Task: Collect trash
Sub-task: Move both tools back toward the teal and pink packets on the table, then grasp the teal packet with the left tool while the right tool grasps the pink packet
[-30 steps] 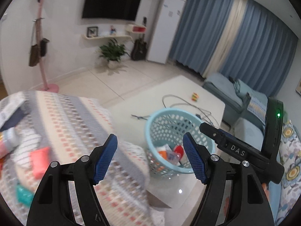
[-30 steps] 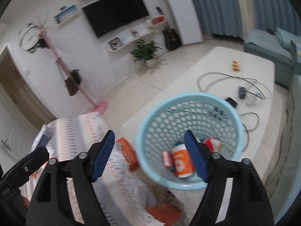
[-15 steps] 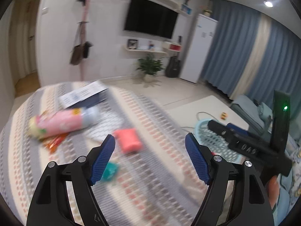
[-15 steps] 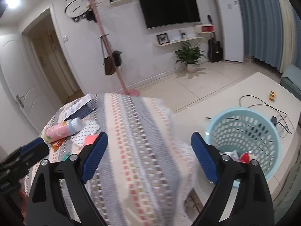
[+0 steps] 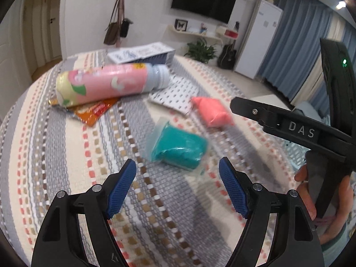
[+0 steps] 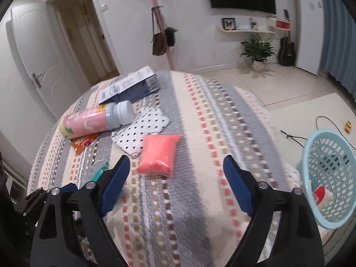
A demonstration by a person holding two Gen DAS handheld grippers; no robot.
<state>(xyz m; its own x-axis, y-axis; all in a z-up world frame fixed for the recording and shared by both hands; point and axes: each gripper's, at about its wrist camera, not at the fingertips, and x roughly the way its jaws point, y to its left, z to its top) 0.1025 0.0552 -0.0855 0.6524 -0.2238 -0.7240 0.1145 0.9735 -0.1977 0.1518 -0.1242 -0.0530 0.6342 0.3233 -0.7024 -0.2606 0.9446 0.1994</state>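
Observation:
On the striped tablecloth (image 5: pixel 44 146) lie a teal packet (image 5: pixel 180 149), a pink packet (image 5: pixel 211 111), a pink bottle (image 5: pixel 106 84) on an orange wrapper (image 5: pixel 93 111), a dotted white pouch (image 5: pixel 175 95) and a blue-white box (image 5: pixel 142 53). My left gripper (image 5: pixel 178 187) is open and empty, just short of the teal packet. My right gripper (image 6: pixel 175 182) is open and empty, close before the pink packet (image 6: pixel 159 153). The light blue basket (image 6: pixel 331 178) with trash stands low at the right. The teal packet (image 6: pixel 98 169) shows partly behind my left finger.
The basket sits on a low white table (image 6: pixel 296 120) with cables and a small cube. The right gripper's body (image 5: pixel 296 129) crosses the left wrist view at the right. The bottle (image 6: pixel 95 120), pouch (image 6: pixel 140 129) and box (image 6: pixel 131 86) lie further back.
Both grippers have swung left from the basket to the cloth-covered table and come down close to the packets. Both stay open and empty.

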